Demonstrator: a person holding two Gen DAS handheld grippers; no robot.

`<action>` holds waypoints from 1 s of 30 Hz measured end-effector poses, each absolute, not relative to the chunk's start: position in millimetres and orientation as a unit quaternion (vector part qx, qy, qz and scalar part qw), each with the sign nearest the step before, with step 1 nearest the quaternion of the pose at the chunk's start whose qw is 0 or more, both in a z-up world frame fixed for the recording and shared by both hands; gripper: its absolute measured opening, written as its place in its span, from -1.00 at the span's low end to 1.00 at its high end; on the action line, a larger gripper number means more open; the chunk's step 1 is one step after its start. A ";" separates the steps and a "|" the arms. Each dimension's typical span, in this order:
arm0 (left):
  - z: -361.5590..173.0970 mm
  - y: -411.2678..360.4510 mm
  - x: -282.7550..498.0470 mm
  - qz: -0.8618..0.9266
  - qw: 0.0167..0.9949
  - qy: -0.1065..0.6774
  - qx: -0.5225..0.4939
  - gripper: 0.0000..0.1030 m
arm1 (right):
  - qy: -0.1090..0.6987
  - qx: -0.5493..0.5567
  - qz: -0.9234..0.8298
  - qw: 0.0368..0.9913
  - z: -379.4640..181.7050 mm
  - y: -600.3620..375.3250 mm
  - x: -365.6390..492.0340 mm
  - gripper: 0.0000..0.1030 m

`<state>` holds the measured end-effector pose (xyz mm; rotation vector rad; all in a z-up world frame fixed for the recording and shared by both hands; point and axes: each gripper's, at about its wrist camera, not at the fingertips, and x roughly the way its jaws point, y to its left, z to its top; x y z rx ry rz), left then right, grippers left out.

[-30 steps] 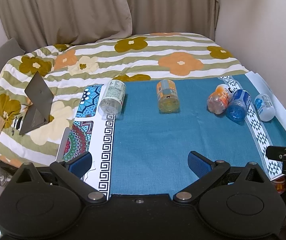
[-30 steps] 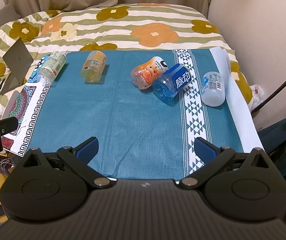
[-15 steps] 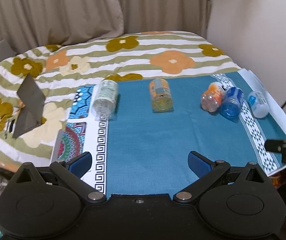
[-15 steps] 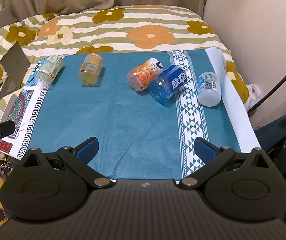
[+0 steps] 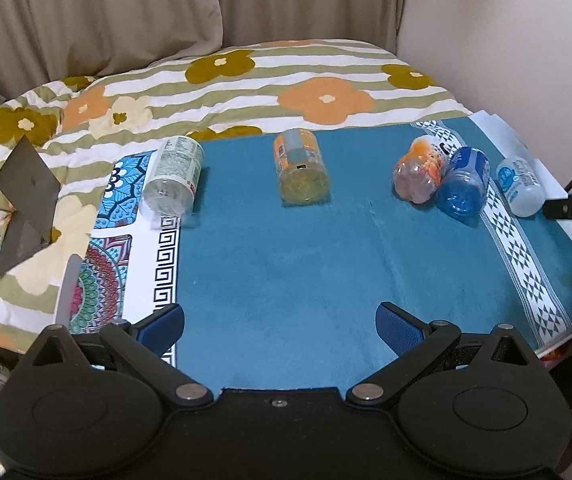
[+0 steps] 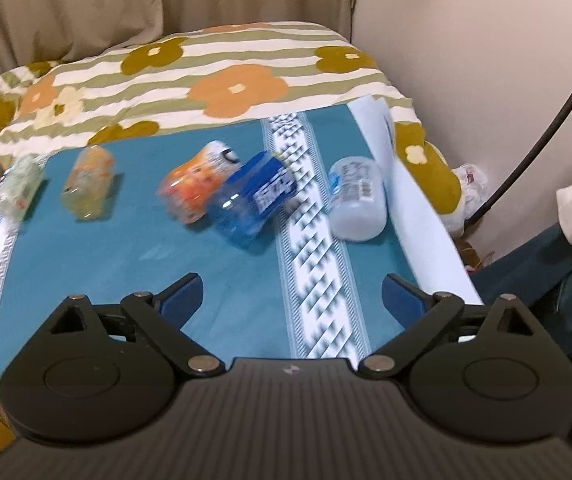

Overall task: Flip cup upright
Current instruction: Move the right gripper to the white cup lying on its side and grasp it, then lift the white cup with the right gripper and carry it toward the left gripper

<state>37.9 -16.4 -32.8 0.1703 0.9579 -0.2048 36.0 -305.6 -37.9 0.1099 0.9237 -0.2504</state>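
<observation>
Several cut plastic bottle cups lie on their sides across the far part of a teal cloth (image 5: 286, 264): a clear green-labelled cup (image 5: 173, 176), a yellow one (image 5: 300, 166), an orange one (image 5: 420, 170), a blue one (image 5: 464, 186) touching it, and a white one (image 5: 520, 186). The right wrist view shows the orange cup (image 6: 195, 186), the blue cup (image 6: 253, 200) and the white cup (image 6: 358, 204), blurred. My left gripper (image 5: 279, 328) is open and empty above the cloth's near edge. My right gripper (image 6: 292, 300) is open and empty, short of the blue and white cups.
The cloth lies on a bed with a flowered striped quilt (image 5: 245, 80). A grey folded stand (image 5: 25, 204) sits on the quilt at the left. A wall (image 6: 466, 40) and a black cable (image 6: 542, 132) are at the right, curtains behind.
Both grippers have moved forward toward the cups, so the cups look larger. The right wrist view has swung right and is blurred. No cup has moved.
</observation>
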 end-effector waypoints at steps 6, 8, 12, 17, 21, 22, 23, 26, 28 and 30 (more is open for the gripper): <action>-39.6 -32.9 54.3 -0.070 0.875 0.474 0.062 1.00 | 0.445 0.058 -0.113 0.886 -55.8 -347.2 75.5 1.00; -42.6 -41.8 62.1 -0.061 0.874 0.478 0.067 1.00 | 0.446 0.055 -0.110 0.887 -60.5 -359.8 89.0 1.00; -47.8 -57.2 77.4 -0.044 0.872 0.483 0.066 1.00 | 0.452 0.053 -0.100 0.885 -73.1 -382.5 114.6 0.94; -59.6 -77.0 94.3 -0.035 0.867 0.491 0.075 1.00 | 0.468 0.060 -0.084 0.878 -92.8 -400.7 137.9 0.80; -68.3 -87.2 105.1 -0.030 0.861 0.502 0.070 1.00 | 0.484 0.069 -0.068 0.870 -108.9 -409.5 150.9 0.66; -69.8 -89.3 107.9 -0.029 0.860 0.504 0.069 1.00 | 0.488 0.068 -0.068 0.868 -110.9 -409.9 152.9 0.66; -71.0 -91.2 110.5 -0.028 0.860 0.506 0.068 1.00 | 0.491 0.067 -0.067 0.866 -113.2 -410.9 154.9 0.65; -72.8 -94.5 116.7 -0.023 0.859 0.508 0.065 1.00 | 0.498 0.064 -0.063 0.862 -117.4 -413.3 160.4 0.62; -72.4 -96.0 119.8 -0.019 0.858 0.509 0.064 1.00 | 0.506 0.058 -0.060 0.859 -119.8 -414.2 165.0 0.60; -72.6 -96.5 122.0 -0.015 0.858 0.509 0.062 1.00 | 0.514 0.051 -0.058 0.854 -122.4 -413.5 167.5 0.59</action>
